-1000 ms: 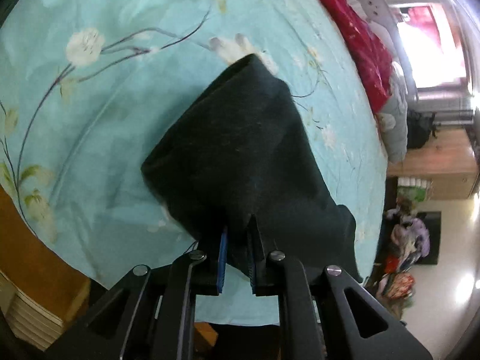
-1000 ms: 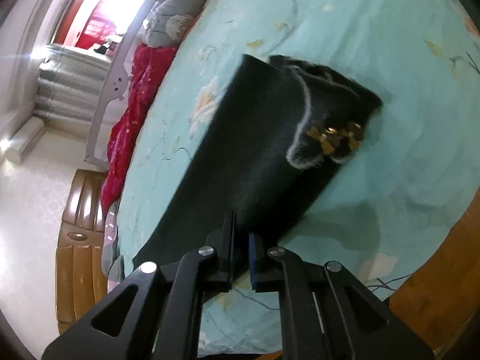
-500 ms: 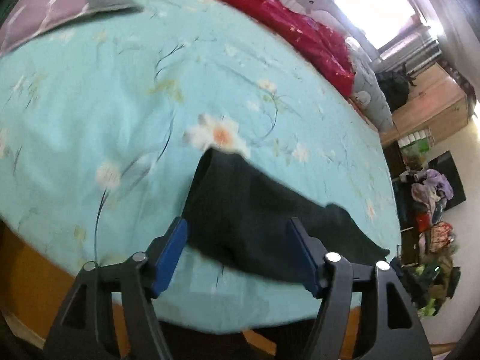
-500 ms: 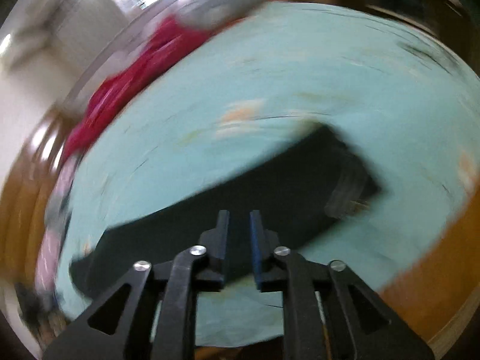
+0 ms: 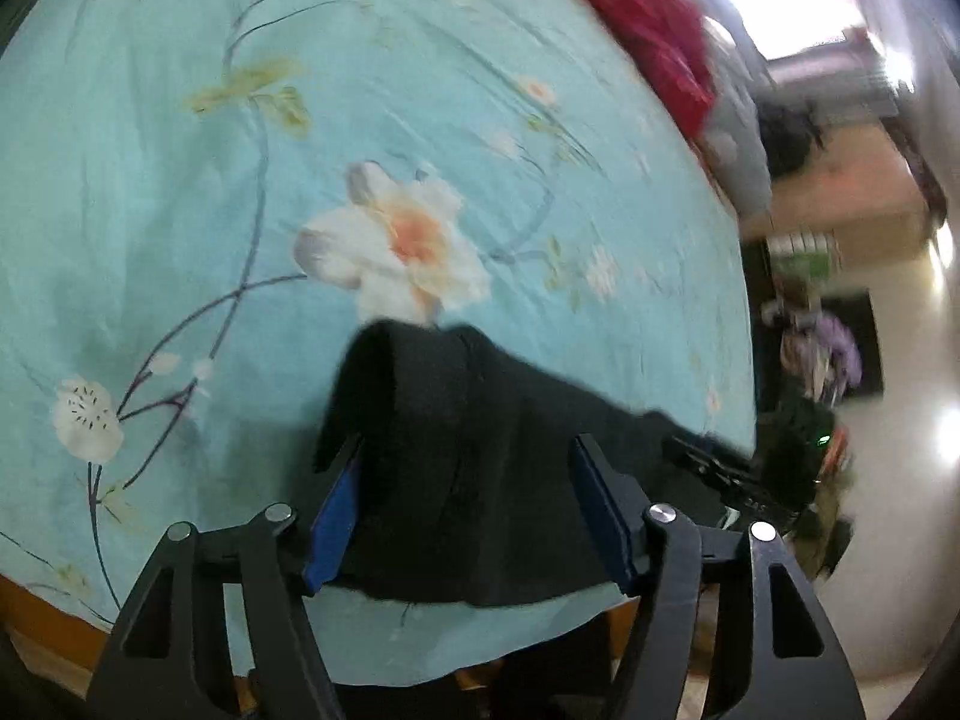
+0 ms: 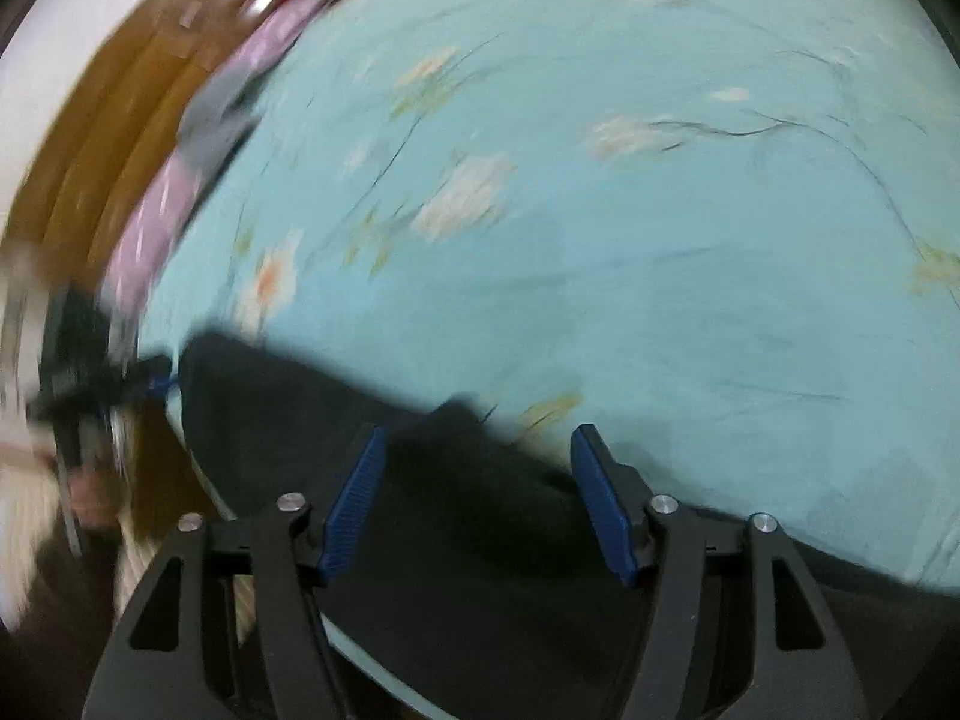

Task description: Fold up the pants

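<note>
The black pants lie folded on the light blue flowered bed sheet near the bed's front edge. My left gripper is open, its blue-padded fingers standing wide on either side of the pants' end, holding nothing. In the right wrist view, which is blurred, the pants lie along the sheet's near edge. My right gripper is open over the pants with nothing between its fingers. The right gripper also shows at the left view's right side.
A red blanket and grey bedding lie along the far side of the bed. A pink striped pillow and wooden headboard are at the bed's end. Clutter stands on the floor beyond the bed. The wooden bed frame runs under the front edge.
Both grippers have let go of the pants and opened wide: the left first, then the right. The pants, held up before, now lie flat on the sheet. Both cameras swung round.
</note>
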